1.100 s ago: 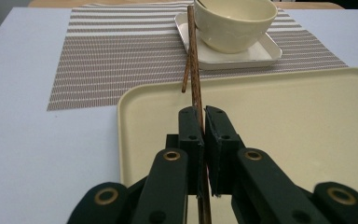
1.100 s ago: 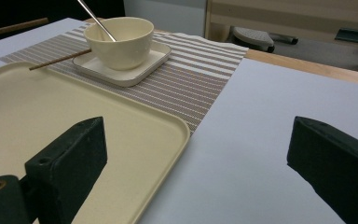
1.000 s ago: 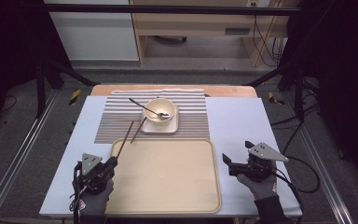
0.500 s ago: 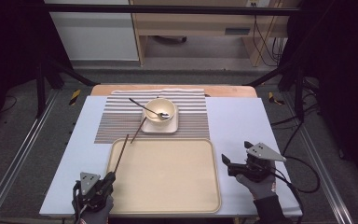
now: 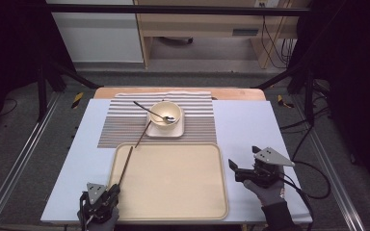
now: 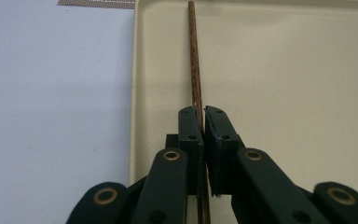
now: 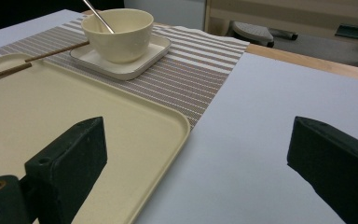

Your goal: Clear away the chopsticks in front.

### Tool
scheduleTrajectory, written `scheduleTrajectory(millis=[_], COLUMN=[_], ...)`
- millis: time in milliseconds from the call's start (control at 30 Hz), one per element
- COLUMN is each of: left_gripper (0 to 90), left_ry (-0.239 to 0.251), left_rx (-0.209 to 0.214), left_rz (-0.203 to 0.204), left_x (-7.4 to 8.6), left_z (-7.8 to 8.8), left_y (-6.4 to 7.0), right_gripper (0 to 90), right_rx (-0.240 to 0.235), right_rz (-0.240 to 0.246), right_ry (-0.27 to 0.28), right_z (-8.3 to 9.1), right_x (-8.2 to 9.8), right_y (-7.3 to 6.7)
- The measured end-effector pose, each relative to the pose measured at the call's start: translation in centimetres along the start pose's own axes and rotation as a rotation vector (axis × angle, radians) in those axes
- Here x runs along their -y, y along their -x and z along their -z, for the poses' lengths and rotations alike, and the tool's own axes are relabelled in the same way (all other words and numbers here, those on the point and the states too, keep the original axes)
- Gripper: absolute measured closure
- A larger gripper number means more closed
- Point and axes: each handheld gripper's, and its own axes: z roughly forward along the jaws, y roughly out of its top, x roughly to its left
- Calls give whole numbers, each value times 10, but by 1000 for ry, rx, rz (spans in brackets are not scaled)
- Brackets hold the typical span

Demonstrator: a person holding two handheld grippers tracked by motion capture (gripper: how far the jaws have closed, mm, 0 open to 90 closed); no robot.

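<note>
My left gripper (image 5: 112, 191) sits at the tray's near left corner, shut on a brown chopstick (image 5: 123, 168). In the left gripper view the jaws (image 6: 203, 112) pinch that chopstick (image 6: 195, 70), which runs forward low over the cream tray (image 6: 284, 70). A second chopstick (image 5: 143, 134) leans from the tray's far rim onto the square plate (image 5: 178, 131). On the plate stands a cream bowl (image 5: 165, 113) with a metal spoon (image 5: 151, 111) in it. My right gripper (image 5: 235, 171) rests right of the tray (image 5: 173, 183), open and holding nothing (image 7: 200, 154).
A striped placemat (image 5: 120, 125) lies under the plate at the back of the white tabletop (image 5: 250, 130). In the right gripper view the bowl (image 7: 119, 32) and both chopsticks (image 7: 56, 51) lie ahead to the left. A cable trails from the right gripper.
My left gripper has drawn back toward the near edge and sunk, pulling the held chopstick away from the second one and into the tray. The right gripper has stayed put.
</note>
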Motion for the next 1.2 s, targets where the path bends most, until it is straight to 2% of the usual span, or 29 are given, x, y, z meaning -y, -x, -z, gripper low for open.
scheduleTrajectory(millis=[333, 467, 567, 600, 633, 667, 700, 733, 767, 800, 833, 867, 900, 1000, 1033, 1067, 1100, 1133, 1167, 1200], left_gripper=[836, 789, 768, 766, 766, 769, 775, 790, 802, 813, 821, 821, 847, 876, 876, 891, 893, 893, 894, 894], left_ry=[-38, -52, -44, -31, -31, -15, -15, -7, -7, 2, 2, -1, -11, -25, -36, -55, -55, -89, -89, -114], left_rx=[7, 12, 23, 40, 40, 62, 62, 81, 81, 111, 111, 128, 139, 151, 163, 188, 188, 205, 205, 237], left_rz=[-26, -38, -34, -29, -29, -35, -35, -56, -56, -73, -73, -82, -105, -136, -145, -174, -174, -201, -201, -204], left_x=[-1, -4, -9, -16, -16, -27, -27, -39, -39, -52, -52, -58, -70, -80, -84, -91, -91, -94, -94, -93], left_z=[-3, -4, -4, -2, -2, -1, -1, -1, -1, -4, -4, -6, -11, -18, -22, -30, -30, -40, -40, -46], left_y=[0, 1, -1, -3, -3, -4, -4, -4, -4, -4, -4, -4, -2, -1, -1, -1, -1, -1, -1, -2], right_gripper=[51, 51, 51, 51, 51, 51, 51, 51, 51, 50, 50, 50, 51, 50, 50, 51, 51, 51, 51, 51], right_rx=[0, -1, 0, -1, -1, 0, 0, -1, 0, -1, -1, -1, -1, -1, -1, -1, -1, 0, 0, 0], right_rz=[0, -1, -1, 0, 0, -2, -2, -3, -3, -2, -2, -3, -4, -7, -7, -8, -8, -8, -8, -8], right_ry=[-3, -4, -3, -2, -2, -1, -1, -1, -1, -1, -1, -1, 1, 3, 3, 3, 3, 3, 3, 3], right_z=[-1, 0, 0, 0, 0, 0, 0, 0, 0, 0, 0, 0, 0, 1, 1, 1, 1, 1, 1, 1], right_x=[0, 0, 0, 0, 0, 0, 0, 0, 0, 0, 0, 0, 0, -1, -1, -1, -1, -1, -1, -1], right_y=[0, -1, 0, 0, 0, 0, 0, 0, 0, 0, 0, 0, 0, 0, 0, 1, 1, 1, 1, 1])
